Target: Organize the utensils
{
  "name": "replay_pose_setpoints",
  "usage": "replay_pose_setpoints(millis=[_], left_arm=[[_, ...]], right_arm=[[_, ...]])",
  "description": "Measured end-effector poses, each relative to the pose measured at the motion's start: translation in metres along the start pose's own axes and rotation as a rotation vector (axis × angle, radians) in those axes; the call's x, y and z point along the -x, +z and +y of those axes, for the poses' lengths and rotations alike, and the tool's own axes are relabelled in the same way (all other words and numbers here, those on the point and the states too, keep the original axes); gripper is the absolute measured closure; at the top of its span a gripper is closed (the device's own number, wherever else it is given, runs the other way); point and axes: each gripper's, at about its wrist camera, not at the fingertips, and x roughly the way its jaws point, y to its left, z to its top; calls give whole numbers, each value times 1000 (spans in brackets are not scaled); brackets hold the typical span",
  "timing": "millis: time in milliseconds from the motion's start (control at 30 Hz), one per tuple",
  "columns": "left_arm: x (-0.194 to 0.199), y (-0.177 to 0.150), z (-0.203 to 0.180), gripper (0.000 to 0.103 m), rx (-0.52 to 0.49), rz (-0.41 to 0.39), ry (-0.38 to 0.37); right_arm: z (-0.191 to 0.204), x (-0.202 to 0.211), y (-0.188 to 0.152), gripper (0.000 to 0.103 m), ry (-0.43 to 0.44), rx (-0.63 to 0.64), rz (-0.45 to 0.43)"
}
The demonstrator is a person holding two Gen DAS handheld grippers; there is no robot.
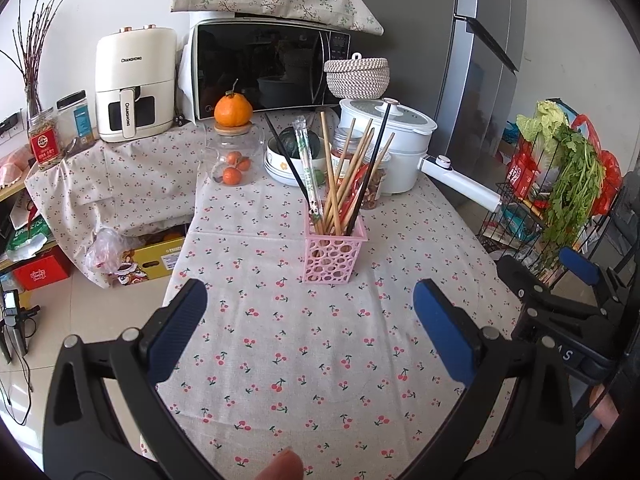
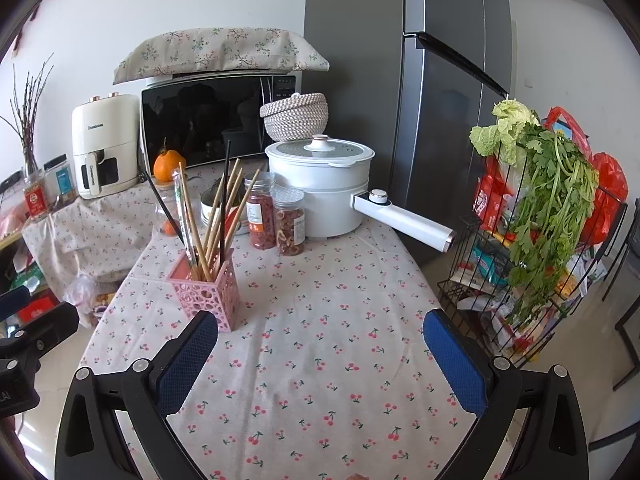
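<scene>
Chopsticks (image 1: 340,184) stand in pink holder (image 1: 334,254), middle of frame, on desk (image 1: 304,360) with cherry cloth. One wrapped pair (image 1: 308,168) and black ones mixed in. Sticks lean every way. Left tongs (image 1: 310,326) spread wide, hold nothing. Right tongs (image 2: 320,354) spread wide too, hold nothing. Risk: holder light, sticks tall; bump could tip it over. Left view shows bowl (image 1: 294,164) behind sticks. Right view shows two snack jars (image 2: 276,216) clearly.
</scene>
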Motion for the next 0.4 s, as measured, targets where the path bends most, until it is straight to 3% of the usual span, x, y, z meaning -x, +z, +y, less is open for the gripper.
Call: replay_pose_setpoints(millis=[400], left_arm=[[-6, -3, 0, 1, 12, 43, 12]], right_arm=[[-4, -7, -3, 0, -8, 0, 26]])
